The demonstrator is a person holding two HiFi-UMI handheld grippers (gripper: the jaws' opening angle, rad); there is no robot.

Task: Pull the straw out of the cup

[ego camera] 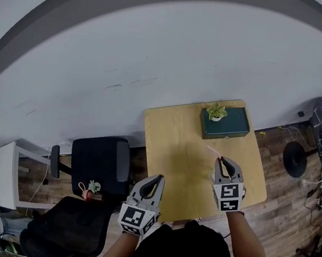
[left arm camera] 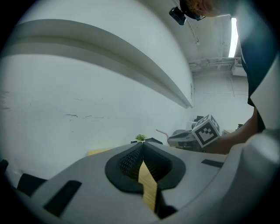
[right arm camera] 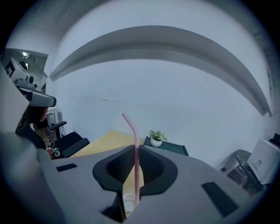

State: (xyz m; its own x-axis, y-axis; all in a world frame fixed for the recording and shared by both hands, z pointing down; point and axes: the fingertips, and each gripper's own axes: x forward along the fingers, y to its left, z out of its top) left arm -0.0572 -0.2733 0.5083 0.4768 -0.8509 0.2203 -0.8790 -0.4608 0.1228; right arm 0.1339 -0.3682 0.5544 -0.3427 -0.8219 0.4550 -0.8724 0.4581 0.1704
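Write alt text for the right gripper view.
The right hand-held gripper is shut on a pink straw, whose bent tip rises above the jaws. Beyond are a wooden table and a potted plant against a white wall.

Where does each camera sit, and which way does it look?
Head view: on the person's head, looking down at the table; left tool, right tool, forearms show.
Left gripper view: on the left tool, facing the wall past shut jaws.
Right gripper view: on the right tool, jaws pinching the straw.
All share the potted plant.
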